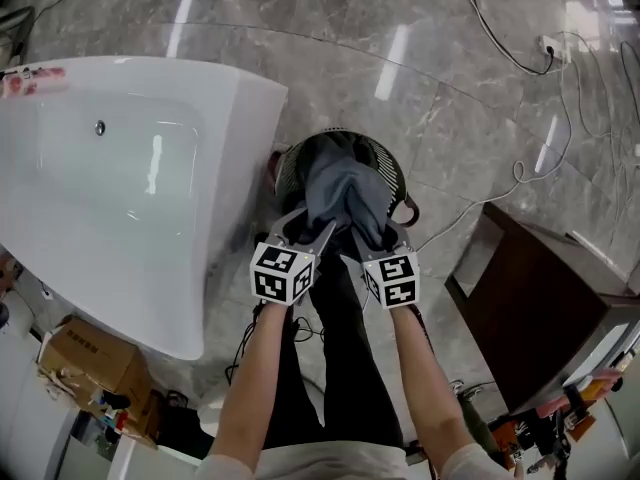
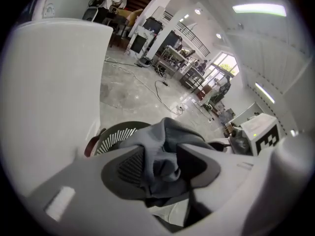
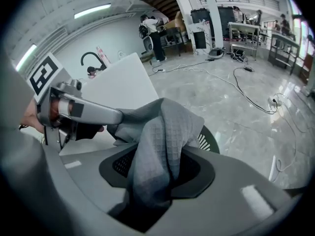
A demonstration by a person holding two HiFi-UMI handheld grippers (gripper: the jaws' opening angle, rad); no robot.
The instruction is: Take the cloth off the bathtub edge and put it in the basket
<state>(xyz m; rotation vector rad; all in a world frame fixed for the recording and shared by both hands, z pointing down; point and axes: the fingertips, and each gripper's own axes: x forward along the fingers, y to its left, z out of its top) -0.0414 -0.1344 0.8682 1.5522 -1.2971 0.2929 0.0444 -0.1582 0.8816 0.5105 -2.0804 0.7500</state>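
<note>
— What lies under you?
— A glossy grey marble floor [image 1: 450, 118], streaked with reflected ceiling lights.
— And on it?
— To your left, a white bathtub [image 1: 130, 188]. A dark slatted basket [image 1: 385, 163] stands just beside its rounded end, right in front of you. Thin cables [image 1: 500, 48] loop across the far tiles to a power strip [image 1: 552, 46]. To your right stands a dark cabinet [image 1: 540, 308], and to your near left, beside the bathtub, a cardboard box [image 1: 85, 363].
</note>
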